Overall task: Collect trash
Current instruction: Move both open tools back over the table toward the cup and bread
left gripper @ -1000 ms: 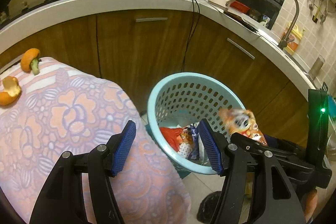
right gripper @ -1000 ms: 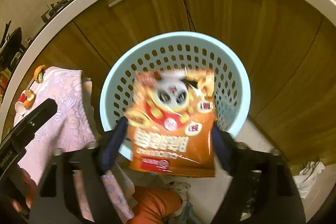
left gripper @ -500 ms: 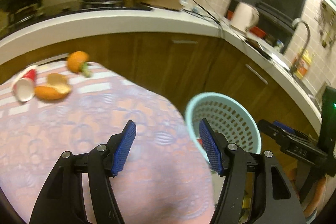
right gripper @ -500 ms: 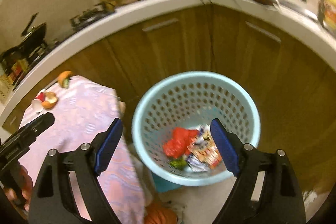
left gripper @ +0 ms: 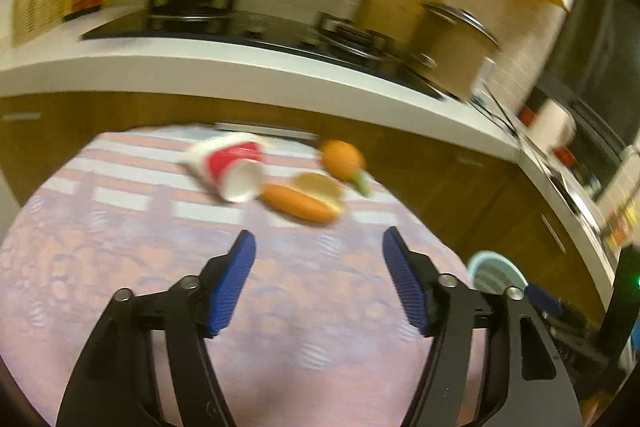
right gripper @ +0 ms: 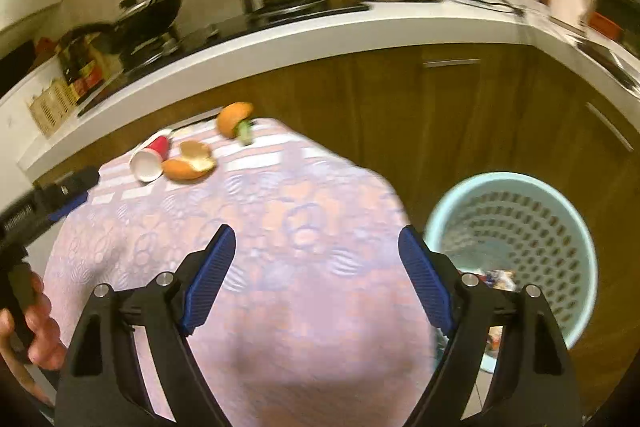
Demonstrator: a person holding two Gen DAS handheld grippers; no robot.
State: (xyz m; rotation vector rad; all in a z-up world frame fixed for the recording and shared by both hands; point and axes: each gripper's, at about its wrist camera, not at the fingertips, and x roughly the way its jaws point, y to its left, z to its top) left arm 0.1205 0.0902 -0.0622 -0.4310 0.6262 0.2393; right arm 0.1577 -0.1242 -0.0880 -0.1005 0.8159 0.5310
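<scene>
The cup, peel and orange lay together at the far edge of the cloth-covered bench, cup and peel touching, orange just beside. The basket stood on the floor right of the bench, wrappers inside. The left gripper, its fingers just widened, and the right gripper were both spread and empty. Risk: a hasty reach could roll the tipped cup or the orange off the far edge.
</scene>
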